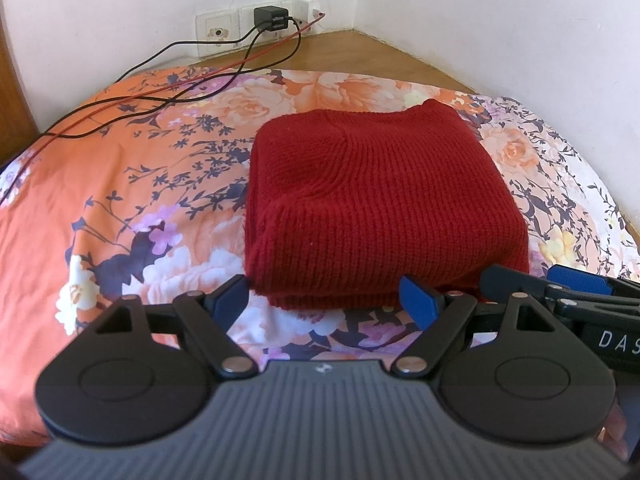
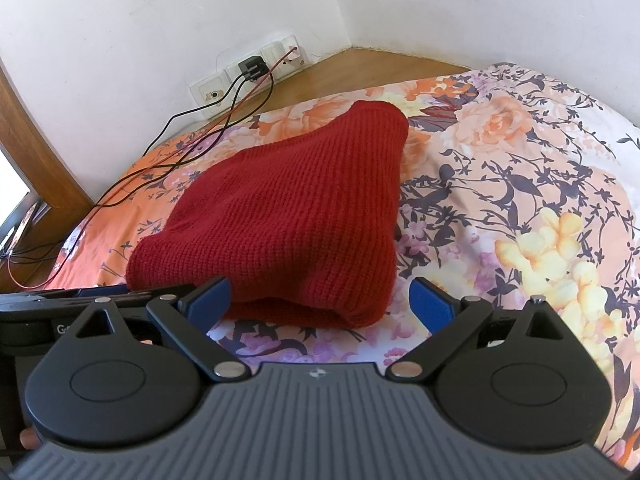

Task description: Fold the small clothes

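Observation:
A dark red knitted garment (image 1: pixel 376 204) lies folded into a thick block on the floral bedsheet (image 1: pixel 120 208). My left gripper (image 1: pixel 324 300) stands open just short of its near edge, blue pads (image 1: pixel 226 298) wide apart with nothing between them. From the other side, the same red knit (image 2: pixel 280 220) fills the middle of the right wrist view. My right gripper (image 2: pixel 320 300) is open too, at the garment's near right corner, holding nothing. The right gripper (image 1: pixel 560 288) shows at the right edge of the left wrist view, and the left gripper (image 2: pixel 80 300) at the left edge of the right wrist view.
Black and red cables (image 1: pixel 168 96) trail from a wall socket strip with a black charger (image 1: pixel 272 18) across the sheet's far left. A wooden ledge (image 1: pixel 360 46) runs along white walls behind the bed. A wooden frame (image 2: pixel 36 152) stands at the left.

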The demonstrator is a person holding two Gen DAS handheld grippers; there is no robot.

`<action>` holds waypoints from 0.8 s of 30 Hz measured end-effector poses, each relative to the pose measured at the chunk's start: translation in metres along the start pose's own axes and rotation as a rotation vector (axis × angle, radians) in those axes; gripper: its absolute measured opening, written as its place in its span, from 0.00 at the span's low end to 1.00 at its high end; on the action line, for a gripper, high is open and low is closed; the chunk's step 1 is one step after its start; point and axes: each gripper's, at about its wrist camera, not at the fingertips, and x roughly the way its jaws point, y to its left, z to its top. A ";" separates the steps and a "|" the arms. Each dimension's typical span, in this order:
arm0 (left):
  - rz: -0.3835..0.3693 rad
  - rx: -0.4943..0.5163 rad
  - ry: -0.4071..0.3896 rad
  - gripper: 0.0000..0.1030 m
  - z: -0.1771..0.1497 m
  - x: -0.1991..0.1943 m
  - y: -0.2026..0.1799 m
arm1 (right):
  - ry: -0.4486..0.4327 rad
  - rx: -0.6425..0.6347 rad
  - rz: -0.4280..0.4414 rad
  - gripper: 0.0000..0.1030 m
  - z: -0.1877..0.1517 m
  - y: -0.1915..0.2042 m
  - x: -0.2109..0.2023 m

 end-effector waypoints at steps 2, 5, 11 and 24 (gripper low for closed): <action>0.000 0.003 0.000 0.81 -0.002 0.001 -0.001 | 0.000 0.000 0.000 0.96 0.000 0.000 0.000; 0.000 0.003 0.000 0.81 -0.003 0.001 -0.001 | 0.000 -0.001 0.000 0.96 0.000 0.000 0.000; -0.001 0.001 0.001 0.81 -0.004 0.001 -0.001 | 0.000 -0.001 0.001 0.96 0.000 0.000 0.000; -0.001 -0.003 0.001 0.81 -0.006 -0.001 0.001 | -0.001 -0.001 0.001 0.96 0.000 0.001 -0.001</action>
